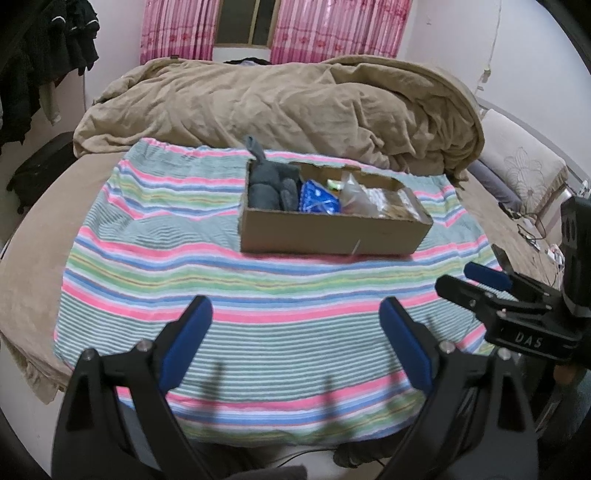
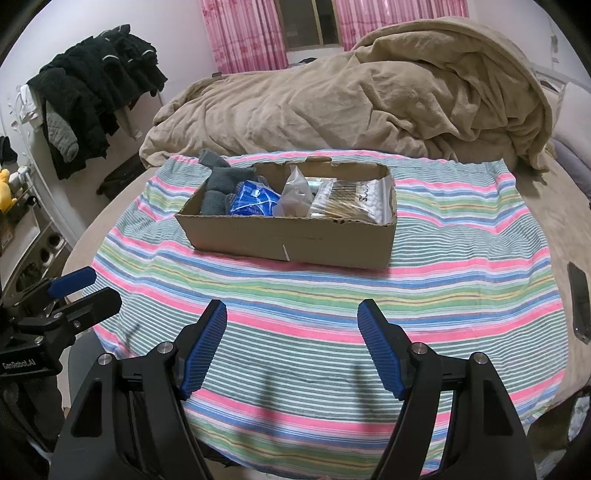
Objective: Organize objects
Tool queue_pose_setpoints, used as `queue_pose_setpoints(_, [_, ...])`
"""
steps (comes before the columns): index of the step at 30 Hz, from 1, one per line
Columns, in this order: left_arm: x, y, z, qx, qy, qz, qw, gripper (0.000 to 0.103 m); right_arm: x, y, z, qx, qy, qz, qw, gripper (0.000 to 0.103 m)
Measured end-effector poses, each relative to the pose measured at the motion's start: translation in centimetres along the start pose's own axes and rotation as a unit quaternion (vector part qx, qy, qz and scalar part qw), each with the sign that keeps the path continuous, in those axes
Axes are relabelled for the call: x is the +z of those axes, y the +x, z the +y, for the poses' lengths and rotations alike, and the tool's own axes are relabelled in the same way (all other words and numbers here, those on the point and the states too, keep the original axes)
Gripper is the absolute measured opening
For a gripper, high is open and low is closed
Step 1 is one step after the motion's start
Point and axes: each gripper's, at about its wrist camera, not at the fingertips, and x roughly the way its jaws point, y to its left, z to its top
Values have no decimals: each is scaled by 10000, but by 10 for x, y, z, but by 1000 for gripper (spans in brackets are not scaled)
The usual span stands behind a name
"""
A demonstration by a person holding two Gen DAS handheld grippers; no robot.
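A cardboard box [image 1: 332, 236] [image 2: 291, 242] stands on a striped cloth [image 1: 184, 273] [image 2: 461, 266] on the bed. In it lie grey socks [image 1: 271, 186] [image 2: 218, 188], a blue packet [image 1: 319, 199] [image 2: 255, 201], a clear plastic bag [image 2: 295, 190] and a bag of cotton swabs [image 2: 351, 201]. My left gripper [image 1: 295, 314] is open and empty, near the cloth's front edge. My right gripper [image 2: 291, 317] is open and empty, also short of the box. Each gripper shows in the other's view, the right [image 1: 476, 280] and the left [image 2: 85, 288].
A rumpled tan blanket [image 1: 295, 99] [image 2: 369, 96] is heaped behind the box. Dark clothes [image 2: 92, 85] hang at the left. A dark phone [image 2: 578, 302] lies on the bed at the right. Pink curtains [image 1: 332, 29] hang at the back wall.
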Motion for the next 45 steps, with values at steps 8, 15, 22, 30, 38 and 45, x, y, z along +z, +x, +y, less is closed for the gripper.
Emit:
queue_pose_setpoints(8, [0,0,0,13,-6,-4,10000,93,0,0,0,-1,-1,5,10000,76])
queue_pose_setpoints(15, [2,-5,2,20,-52,-112,9999,93,-1,0,0,11,0,19,10000,76])
queue_pose_setpoints(22, [2,-6,2,16,-52,-101,9999,93,0,0,0,32,-4,27,10000,76])
queue_pose_setpoints(30, [3,-7,0,31,-33,-114,9999,93,-1,-1,1,49,-7,22,10000,76])
queue_pose_setpoints(38, [4,-7,0,39,-35,-104,9999,93,2,-3,0,65,11,4,10000,76])
queue_pose_setpoints(45, [5,-8,0,51,-46,-108,9999,93,2,-3,0,69,8,4,10000,76])
